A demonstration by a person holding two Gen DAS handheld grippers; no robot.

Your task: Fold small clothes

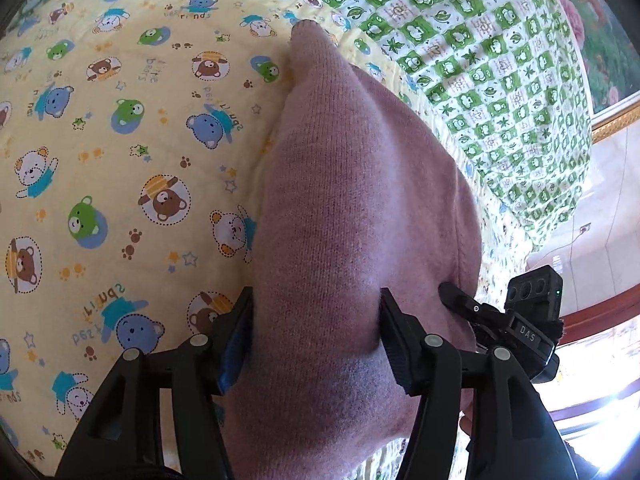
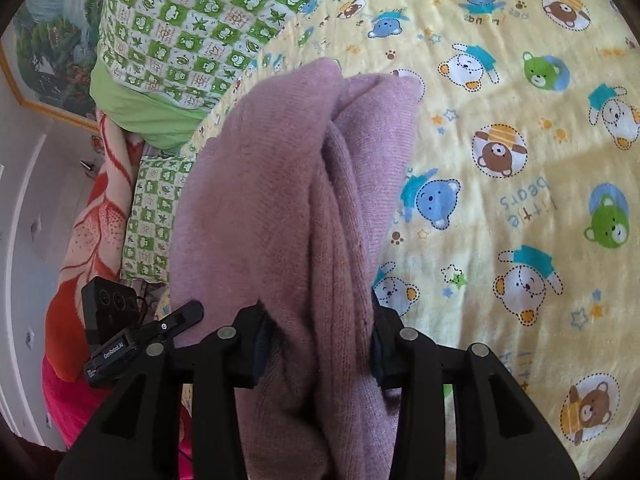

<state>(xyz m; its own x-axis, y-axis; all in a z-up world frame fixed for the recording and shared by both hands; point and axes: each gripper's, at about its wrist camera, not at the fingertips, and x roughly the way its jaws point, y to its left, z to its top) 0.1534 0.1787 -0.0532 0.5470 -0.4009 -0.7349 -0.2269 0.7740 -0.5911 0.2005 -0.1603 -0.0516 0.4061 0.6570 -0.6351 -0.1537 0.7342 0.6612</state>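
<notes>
A pink knitted garment (image 1: 352, 184) hangs bunched over the yellow bear-print bed sheet (image 1: 120, 160). My left gripper (image 1: 316, 320) is shut on the pink garment, whose cloth fills the gap between the fingers and runs away toward its far tip. In the right wrist view the same pink garment (image 2: 288, 184) lies in thick folds, and my right gripper (image 2: 316, 340) is shut on it. The other gripper's black body shows at the lower right of the left view (image 1: 516, 328) and at the lower left of the right view (image 2: 120, 340). The garment's lower part is hidden behind the fingers.
A green-and-white frog-print quilt (image 1: 500, 80) lies bunched along the bed's far side; it also shows in the right wrist view (image 2: 192, 40). An orange and red blanket (image 2: 92, 240) lies beside it. A framed picture (image 2: 52, 48) hangs on the wall.
</notes>
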